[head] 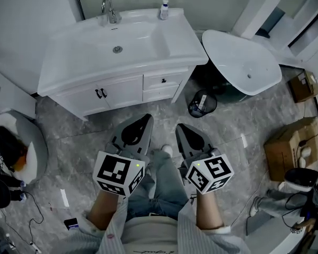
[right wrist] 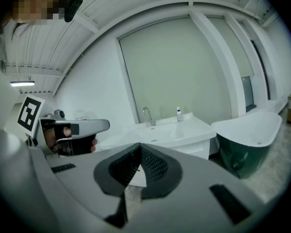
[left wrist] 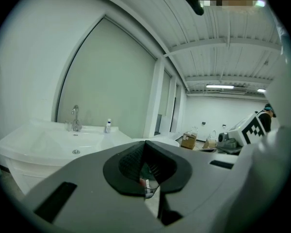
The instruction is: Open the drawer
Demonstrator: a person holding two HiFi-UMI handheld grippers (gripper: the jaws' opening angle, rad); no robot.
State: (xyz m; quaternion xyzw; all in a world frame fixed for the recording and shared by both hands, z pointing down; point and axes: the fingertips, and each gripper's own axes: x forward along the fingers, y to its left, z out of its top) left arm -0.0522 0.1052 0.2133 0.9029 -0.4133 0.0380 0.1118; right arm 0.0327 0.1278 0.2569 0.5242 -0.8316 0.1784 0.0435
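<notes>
The white vanity (head: 103,94) stands against the far wall, with its small upper drawer (head: 163,81) shut and showing a dark handle. A second shut drawer front (head: 160,93) sits below it. My left gripper (head: 147,118) and right gripper (head: 179,127) hang side by side over the floor, short of the cabinet, both pointing at it. Each has its jaws closed together with nothing between them. In the left gripper view the gripper (left wrist: 144,143) faces the sink (left wrist: 63,142). In the right gripper view the gripper (right wrist: 139,145) faces the vanity (right wrist: 169,135).
A faucet (head: 110,9) and a small bottle (head: 164,8) stand on the sink top. A white bathtub (head: 244,62) stands right of the vanity, with a black mesh bin (head: 202,103) on the floor between them. Cardboard boxes (head: 289,147) are at the right.
</notes>
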